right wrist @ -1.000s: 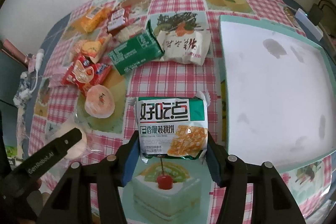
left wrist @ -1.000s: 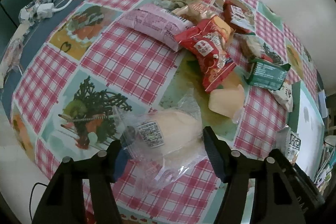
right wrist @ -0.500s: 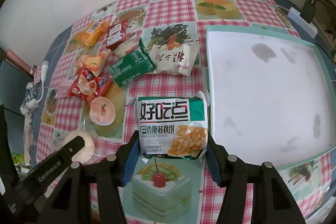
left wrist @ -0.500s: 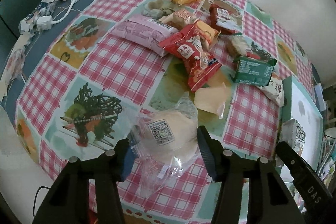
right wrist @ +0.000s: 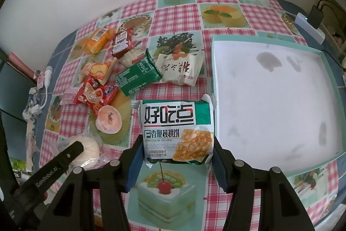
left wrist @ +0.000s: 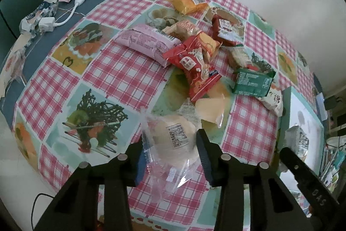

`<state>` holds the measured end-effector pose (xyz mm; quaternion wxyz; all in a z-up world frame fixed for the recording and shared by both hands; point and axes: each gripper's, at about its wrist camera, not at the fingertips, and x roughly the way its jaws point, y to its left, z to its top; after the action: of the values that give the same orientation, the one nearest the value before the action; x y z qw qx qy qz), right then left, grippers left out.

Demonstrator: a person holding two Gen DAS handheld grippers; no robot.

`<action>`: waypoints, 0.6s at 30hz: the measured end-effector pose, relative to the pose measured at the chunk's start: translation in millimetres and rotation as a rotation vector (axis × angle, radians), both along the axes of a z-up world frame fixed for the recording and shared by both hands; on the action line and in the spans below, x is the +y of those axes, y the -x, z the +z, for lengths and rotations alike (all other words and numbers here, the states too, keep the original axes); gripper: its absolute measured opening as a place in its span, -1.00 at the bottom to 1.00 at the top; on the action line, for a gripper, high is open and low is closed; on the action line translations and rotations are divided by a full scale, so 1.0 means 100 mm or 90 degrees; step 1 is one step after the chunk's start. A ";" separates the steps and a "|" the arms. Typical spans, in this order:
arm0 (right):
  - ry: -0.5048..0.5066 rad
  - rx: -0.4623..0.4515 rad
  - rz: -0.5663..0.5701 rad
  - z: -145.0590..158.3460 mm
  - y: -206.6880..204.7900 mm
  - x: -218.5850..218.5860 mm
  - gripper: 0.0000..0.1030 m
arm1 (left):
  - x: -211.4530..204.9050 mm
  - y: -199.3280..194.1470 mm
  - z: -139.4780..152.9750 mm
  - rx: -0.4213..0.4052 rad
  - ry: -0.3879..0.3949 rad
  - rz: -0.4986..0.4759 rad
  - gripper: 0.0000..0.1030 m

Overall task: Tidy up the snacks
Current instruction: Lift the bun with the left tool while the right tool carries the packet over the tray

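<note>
A pale round bun in a clear wrapper (left wrist: 161,133) lies on the checked tablecloth. My left gripper (left wrist: 170,153) points down over it, jaws closing, both pads touching the wrapper's sides. The right wrist view shows the bun (right wrist: 86,145) under one of the left gripper's fingers (right wrist: 64,157). My right gripper (right wrist: 177,144) is shut on a green and white cookie packet (right wrist: 175,120), held just left of the white tray with a teal rim (right wrist: 270,101). The held packet (left wrist: 299,138) and tray (left wrist: 302,114) show at the right edge of the left wrist view.
A loose pile lies beyond the bun: jelly cup (left wrist: 209,107), red packet (left wrist: 194,66), pink packet (left wrist: 147,42), green packet (left wrist: 250,81), orange packet (left wrist: 188,1). White charger and cable (left wrist: 64,14) at far left. Power strip (right wrist: 309,25) behind the tray. Wall runs along the table's far side.
The left jaws have narrowed from well apart to touching the bun's wrapper. The right gripper has risen slightly with the cookie packet still in it.
</note>
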<state>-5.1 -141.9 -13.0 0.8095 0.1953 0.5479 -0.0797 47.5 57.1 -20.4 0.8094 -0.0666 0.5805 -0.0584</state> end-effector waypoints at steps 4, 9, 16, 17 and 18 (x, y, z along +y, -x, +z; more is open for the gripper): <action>0.004 -0.002 -0.001 0.01 0.00 -0.01 0.17 | -0.01 0.01 0.04 -0.009 0.007 -0.004 -0.23; 0.006 -0.004 -0.002 0.02 -0.01 -0.02 0.17 | 0.02 0.02 0.09 -0.021 0.027 -0.001 -0.29; 0.009 -0.019 -0.009 0.10 0.00 -0.06 0.17 | 0.07 0.04 0.20 -0.040 0.053 0.001 -0.36; 0.010 -0.022 -0.010 0.12 0.00 -0.06 0.17 | 0.08 0.04 0.22 -0.043 0.057 0.001 -0.36; 0.011 -0.024 -0.011 0.13 0.00 -0.07 0.17 | 0.08 0.04 0.24 -0.046 0.060 0.002 -0.36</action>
<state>-5.1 -148.6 0.2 0.8207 0.1947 0.5300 -0.0874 43.2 65.1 3.3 0.8259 -0.1031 0.5475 -0.0869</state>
